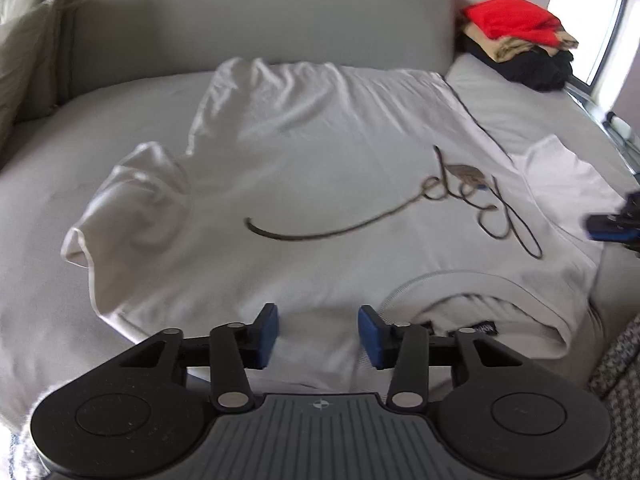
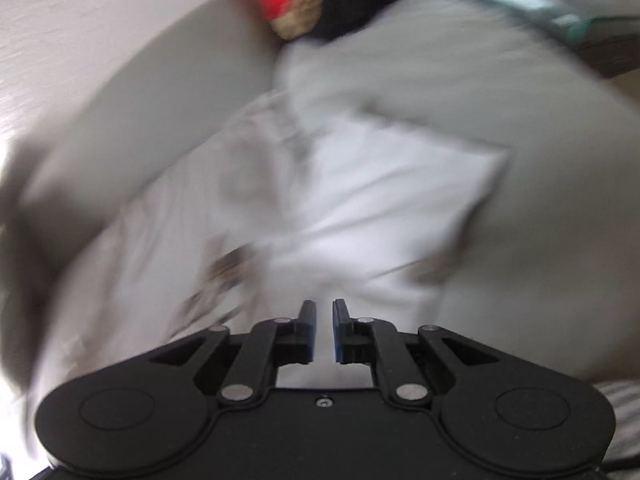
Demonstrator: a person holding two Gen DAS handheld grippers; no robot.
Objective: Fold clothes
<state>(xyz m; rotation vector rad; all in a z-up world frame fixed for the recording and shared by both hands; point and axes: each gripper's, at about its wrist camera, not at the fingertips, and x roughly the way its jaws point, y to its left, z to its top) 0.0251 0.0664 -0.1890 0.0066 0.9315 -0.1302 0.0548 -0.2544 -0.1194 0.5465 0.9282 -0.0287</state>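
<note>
In the left wrist view, the left gripper [image 1: 319, 332] is held low over the near edge of a white T-shirt [image 1: 304, 168], its jaws set wide apart with nothing between them; this placement, just left of the collar [image 1: 452, 284], would suit a grasp at the shoulder line. The shirt is spread flat ahead of the tongs on a grey sofa [image 1: 256, 12], print side up, with a dark scrawled design [image 1: 440, 200] ahead and to the right. One sleeve [image 1: 132, 196] is seen bunched ahead-left. A stack of folded clothes [image 1: 520, 40] is set far ahead-right.

In the right wrist view, heavily blurred, the right gripper [image 2: 324, 330] is seen with a narrow gap between its jaws, nothing gripped. The other sleeve [image 2: 400, 200] lies flat just ahead of it.
</note>
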